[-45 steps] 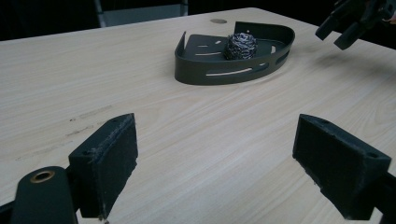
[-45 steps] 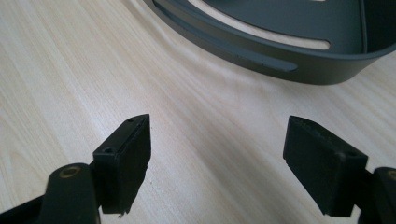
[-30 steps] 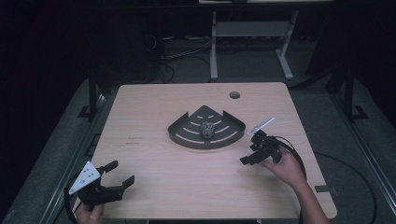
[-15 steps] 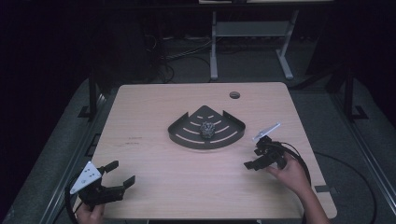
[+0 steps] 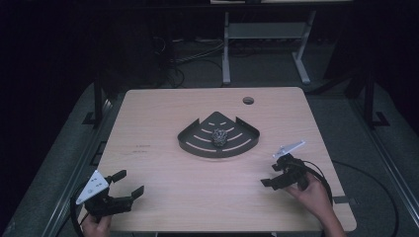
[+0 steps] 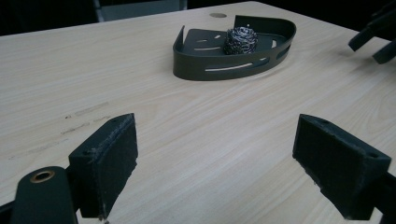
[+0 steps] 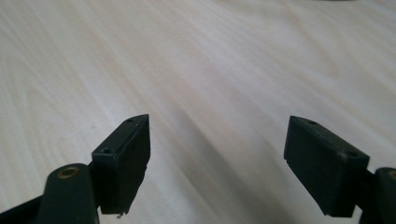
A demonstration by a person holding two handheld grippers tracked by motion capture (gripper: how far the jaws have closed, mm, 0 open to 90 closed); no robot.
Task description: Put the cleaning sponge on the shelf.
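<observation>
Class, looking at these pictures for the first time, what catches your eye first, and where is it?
A dark corner-shaped tray sits mid-table with a steel wool scrubber inside it. Nearer the person, the left tool and right tool hover open at the table's front corners, both empty.

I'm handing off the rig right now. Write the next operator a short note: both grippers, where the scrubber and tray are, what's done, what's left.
Left hand-held gripper: open, holding nothing, low over the near left corner of the table, aimed toward the tray.
Right hand-held gripper: open, holding nothing, low over the near right part of the table, beside the tray but apart from it.
Steel scrubber: sits inside the dark slotted corner tray, mid-table. Neither gripper touches either.
Done: apparently the scrubber is placed in the tray.
Left: probably nothing with the scrubber; confirm it sits steady, then keep both grippers clear.
</observation>
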